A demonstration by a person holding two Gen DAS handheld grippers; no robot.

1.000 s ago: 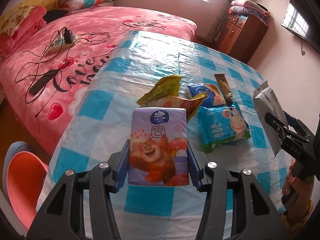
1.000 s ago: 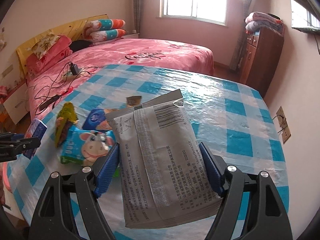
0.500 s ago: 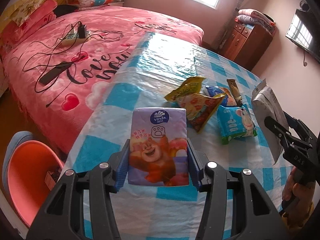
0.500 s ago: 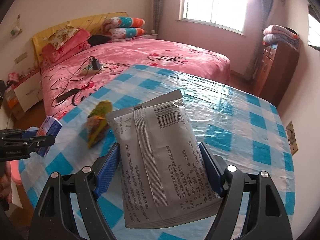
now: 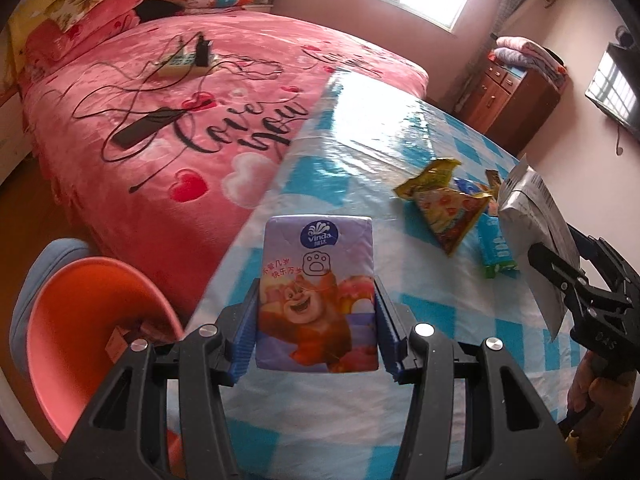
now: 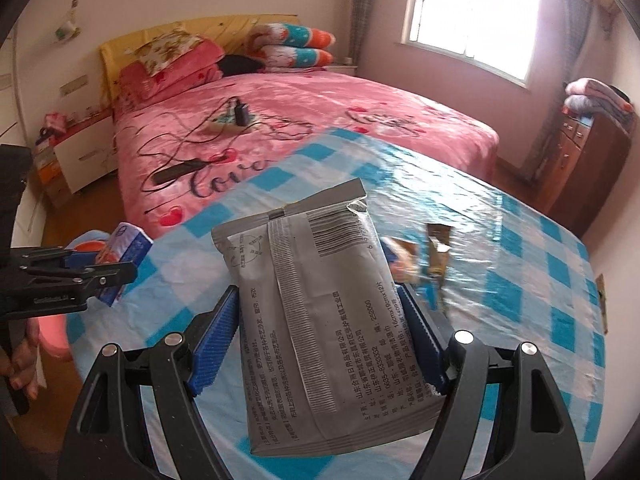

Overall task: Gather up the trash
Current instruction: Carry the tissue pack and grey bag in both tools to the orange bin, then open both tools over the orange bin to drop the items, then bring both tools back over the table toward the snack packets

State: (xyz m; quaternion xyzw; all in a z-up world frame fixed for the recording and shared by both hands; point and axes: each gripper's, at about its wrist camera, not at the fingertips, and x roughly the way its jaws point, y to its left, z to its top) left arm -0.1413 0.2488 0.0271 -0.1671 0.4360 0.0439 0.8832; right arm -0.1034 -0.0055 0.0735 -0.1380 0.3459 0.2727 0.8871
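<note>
Left wrist view. Left hand-held gripper (image 5: pixel 316 332), at 6 o'clock: blue pads clamped on both sides of a purple tissue pack (image 5: pixel 318 296) printed with a cartoon bear, held upright above the near edge of the bench (image 5: pixel 360 432). Bench cover: blue-and-white checked plastic. At 2 o'clock on the bench: a yellow snack wrapper (image 5: pixel 430 176), with an orange-red wrapper (image 5: pixel 452 216) touching it just below; a green-and-blue pack (image 5: pixel 496 248) lies beside these, partly hidden. At 3 o'clock: right hand-held gripper (image 5: pixel 556 264), seen side-on, closed on a grey pouch (image 5: pixel 532 216). At 8 o'clock, below the bench edge: an orange bin (image 5: pixel 80 320) with a small box inside. At 10 to 12 o'clock: a pink bed (image 5: pixel 200 92) carrying a power strip and cables.

Right wrist view. Right hand-held gripper (image 6: pixel 320 340), at 6 o'clock: blue pads pressed against both edges of the grey pouch (image 6: pixel 316 308), its printed back and barcode facing the camera, held above the bench (image 6: pixel 520 264). At 3 o'clock, just behind the pouch: a brown wrapper (image 6: pixel 438 248) on the bench. At 9 o'clock: left hand-held gripper (image 6: pixel 112 270), gripping the tissue pack (image 6: pixel 128 248), which is over the bench's left edge. At 11 o'clock: the bed (image 6: pixel 320 104).
</note>
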